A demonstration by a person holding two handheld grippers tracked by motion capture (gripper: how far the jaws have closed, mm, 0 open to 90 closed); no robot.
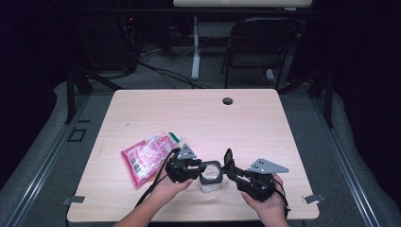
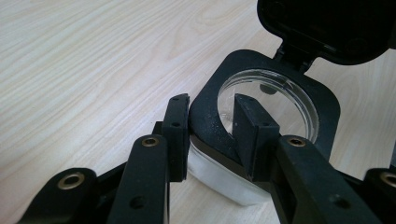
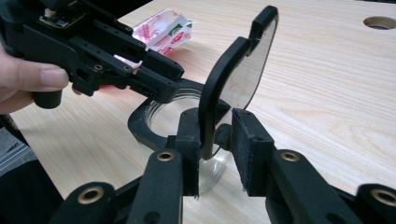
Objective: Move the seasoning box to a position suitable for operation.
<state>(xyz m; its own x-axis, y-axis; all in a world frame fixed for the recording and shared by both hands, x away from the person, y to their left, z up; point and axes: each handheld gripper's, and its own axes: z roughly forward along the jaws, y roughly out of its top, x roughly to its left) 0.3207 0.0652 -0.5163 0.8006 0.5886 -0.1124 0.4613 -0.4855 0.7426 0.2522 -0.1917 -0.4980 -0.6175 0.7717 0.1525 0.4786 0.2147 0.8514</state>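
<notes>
At lower centre of the high view, the jar [image 1: 210, 178] is gripped at its black rim by the left gripper [image 1: 195, 170]. The hinged lid [image 3: 236, 79] is straddled by the right gripper [image 3: 215, 140]; contact cannot be told. A hard pull risks tipping the jar.

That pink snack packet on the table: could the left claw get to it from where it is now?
Probably not right away. The pink packet lies uncovered just beside the left claw, so the path looks free, but that claw is clamped on the black rim of the clear container and would have to let go first.
</notes>
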